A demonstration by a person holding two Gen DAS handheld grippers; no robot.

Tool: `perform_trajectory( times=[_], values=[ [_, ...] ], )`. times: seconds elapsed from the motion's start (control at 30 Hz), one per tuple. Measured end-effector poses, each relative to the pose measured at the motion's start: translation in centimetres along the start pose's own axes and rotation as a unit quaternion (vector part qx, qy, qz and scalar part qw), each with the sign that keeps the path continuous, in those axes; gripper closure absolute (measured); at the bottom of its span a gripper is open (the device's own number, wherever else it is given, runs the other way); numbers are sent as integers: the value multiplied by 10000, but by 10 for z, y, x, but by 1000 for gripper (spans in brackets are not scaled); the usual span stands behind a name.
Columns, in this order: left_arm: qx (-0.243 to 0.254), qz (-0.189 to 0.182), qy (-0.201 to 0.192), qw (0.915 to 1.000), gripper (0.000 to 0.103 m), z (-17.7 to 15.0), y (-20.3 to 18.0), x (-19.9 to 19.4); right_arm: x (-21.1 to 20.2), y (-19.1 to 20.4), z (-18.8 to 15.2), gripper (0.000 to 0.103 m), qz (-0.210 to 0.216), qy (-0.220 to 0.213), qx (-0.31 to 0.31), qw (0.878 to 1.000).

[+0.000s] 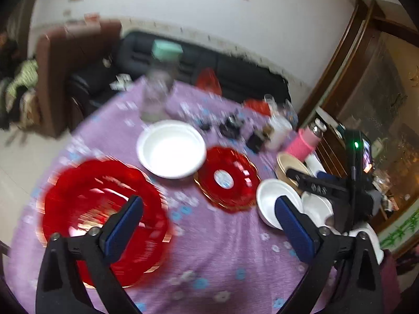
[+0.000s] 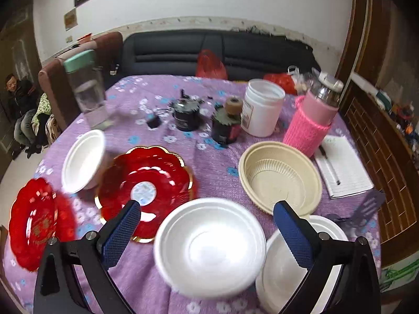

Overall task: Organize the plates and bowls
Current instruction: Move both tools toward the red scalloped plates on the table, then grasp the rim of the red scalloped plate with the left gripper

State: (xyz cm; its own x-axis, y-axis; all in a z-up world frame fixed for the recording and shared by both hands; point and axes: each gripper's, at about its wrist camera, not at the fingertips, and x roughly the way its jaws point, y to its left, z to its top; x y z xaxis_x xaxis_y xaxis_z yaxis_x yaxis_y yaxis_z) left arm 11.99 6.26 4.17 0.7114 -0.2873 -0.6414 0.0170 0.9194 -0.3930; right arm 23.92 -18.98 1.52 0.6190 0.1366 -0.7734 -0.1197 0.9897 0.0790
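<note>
On the purple tablecloth (image 1: pixel 214 248) lie two red scalloped plates: a large one (image 1: pixel 104 217) under my left finger and a gold-rimmed one (image 1: pixel 227 178) mid-table, which also shows in the right wrist view (image 2: pixel 146 183), with the other red plate (image 2: pixel 34 222) at far left. White foam bowls: one far (image 1: pixel 171 149) (image 2: pixel 83 161), one near (image 1: pixel 272 204) (image 2: pixel 209 246), another at right (image 2: pixel 296 269). A beige bowl (image 2: pixel 280 180) stands behind. My left gripper (image 1: pixel 207 219) is open and empty above the cloth. My right gripper (image 2: pixel 207 225) is open and empty over the near white bowl.
A clear bottle with green cap (image 2: pixel 86 91), white jar (image 2: pixel 262 107), pink-sleeved bottle (image 2: pixel 311 123), small dark gadgets (image 2: pixel 187 115), and a notepad with pen (image 2: pixel 340 167) crowd the table's far and right side. A sofa (image 2: pixel 209 52) and a chair (image 2: pixel 78 60) stand beyond.
</note>
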Motion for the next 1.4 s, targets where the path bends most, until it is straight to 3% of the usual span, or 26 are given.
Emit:
perform_trajectory(
  times=[0.1,0.27,0.4,0.63,0.7,0.8,0.9,1.1,1.27,1.4],
  values=[
    [-182,-175,361,9990,20,1,-5,31,39,-13,12,1,334,273,342,9985],
    [-61,23,661,9978,39,-2,-14,72,90,-12,15,4,483,511,552,9960],
    [-95,195,946,9953,41,-6,-19,107,118,-7,19,15,480,717,445,9953],
    [-50,441,1173,9921,42,-5,-29,147,136,-3,18,20,516,812,240,9951],
    [-59,480,1216,9914,55,-4,-29,153,137,-5,21,20,536,795,284,9950],
    [-104,482,1335,9898,65,-4,-27,161,132,-7,28,20,544,680,264,9959],
    [-132,585,1359,9889,66,-3,-25,169,125,-5,32,20,610,512,166,9967],
    [-174,697,1355,9882,67,-3,-26,180,152,13,36,20,488,918,-259,9942],
    [-350,582,1311,9890,67,-3,-21,182,172,25,35,25,522,1151,-467,9909],
    [-414,605,1236,9896,58,-1,-18,187,179,37,32,26,580,1234,-714,9881]
  ],
)
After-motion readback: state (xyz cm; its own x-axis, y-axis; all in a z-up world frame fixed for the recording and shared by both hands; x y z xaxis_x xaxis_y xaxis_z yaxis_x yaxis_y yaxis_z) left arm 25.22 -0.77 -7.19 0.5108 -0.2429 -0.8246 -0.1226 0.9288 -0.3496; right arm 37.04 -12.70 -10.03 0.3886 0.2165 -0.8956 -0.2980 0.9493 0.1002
